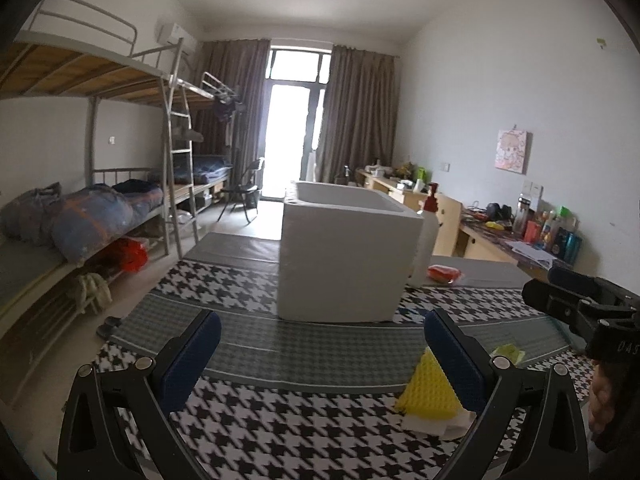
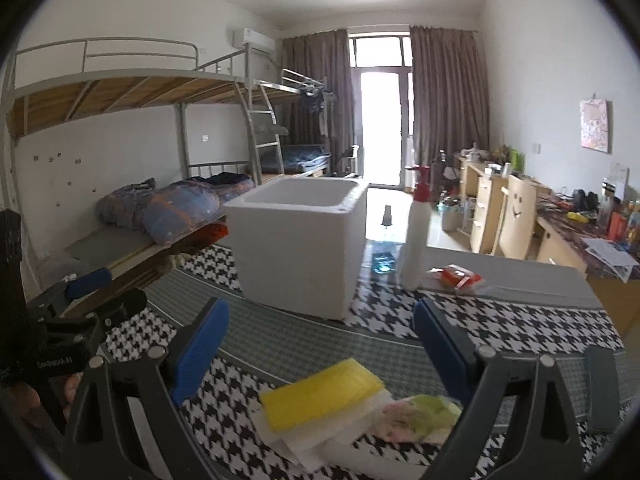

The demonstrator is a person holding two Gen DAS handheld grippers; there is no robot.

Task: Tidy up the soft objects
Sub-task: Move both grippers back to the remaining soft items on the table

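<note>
Sponge (image 2: pixel 320 394), yellow, lies on white sheets on the houndstooth bench (image 2: pixel 520 320), just left of a floral cloth (image 2: pixel 420 416). Left claw (image 1: pixel 322 354) and right claw (image 2: pixel 320 342) both gape wide, empty. White foam box (image 2: pixel 300 240) stands behind.

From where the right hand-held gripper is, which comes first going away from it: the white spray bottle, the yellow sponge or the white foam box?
1. Yellow sponge, just ahead, between its fingers.
2. White foam box, mid-table, slightly left.
3. White spray bottle, beyond the box, right.
</note>
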